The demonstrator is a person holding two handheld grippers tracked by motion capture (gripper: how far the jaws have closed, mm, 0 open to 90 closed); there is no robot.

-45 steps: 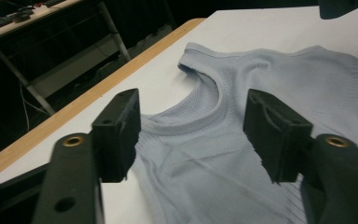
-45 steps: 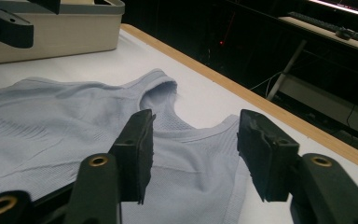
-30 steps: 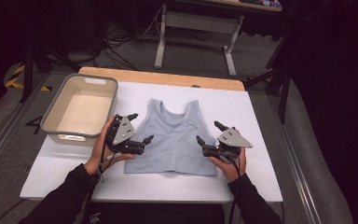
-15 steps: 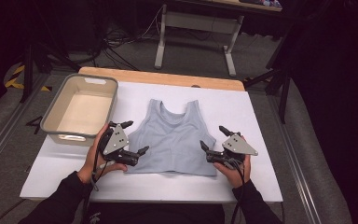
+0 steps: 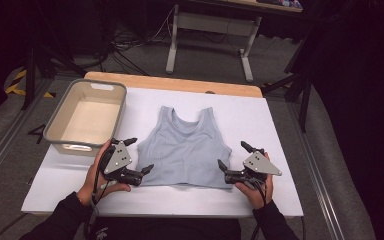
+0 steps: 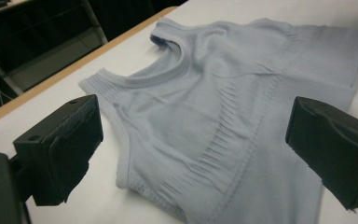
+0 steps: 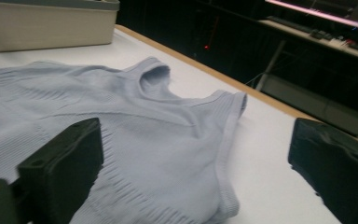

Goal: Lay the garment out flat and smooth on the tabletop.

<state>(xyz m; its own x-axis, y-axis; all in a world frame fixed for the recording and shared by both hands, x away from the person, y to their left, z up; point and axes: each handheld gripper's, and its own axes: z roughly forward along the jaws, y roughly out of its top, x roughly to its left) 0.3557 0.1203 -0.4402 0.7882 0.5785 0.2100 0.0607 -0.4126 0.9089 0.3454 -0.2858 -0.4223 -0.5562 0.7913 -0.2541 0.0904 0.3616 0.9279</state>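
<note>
A pale blue ribbed tank top (image 5: 187, 150) lies flat on the white table cover (image 5: 280, 125), neckline toward the far side. My left gripper (image 5: 140, 155) hovers at the top's lower left edge, jaws wide apart and empty. In the left gripper view the tank top (image 6: 223, 116) spreads between and beyond the open left gripper (image 6: 198, 140). My right gripper (image 5: 232, 155) stands open at the lower right edge, nothing between its jaws. The right gripper view looks across the tank top (image 7: 135, 135) past the right gripper (image 7: 200, 161). Both grippers' jaws have just been opening.
A beige plastic bin (image 5: 60, 125) stands at the table's left, just beyond my left hand; the bin (image 7: 51, 28) also shows far off in the right gripper view. A wooden table edge (image 5: 180, 84) runs along the far side. Dark floor, cables and a desk frame lie beyond.
Both hands have drawn back toward the near edge and slightly outward, off the top's lower corners. The jaws of both grippers stand wider than before.
</note>
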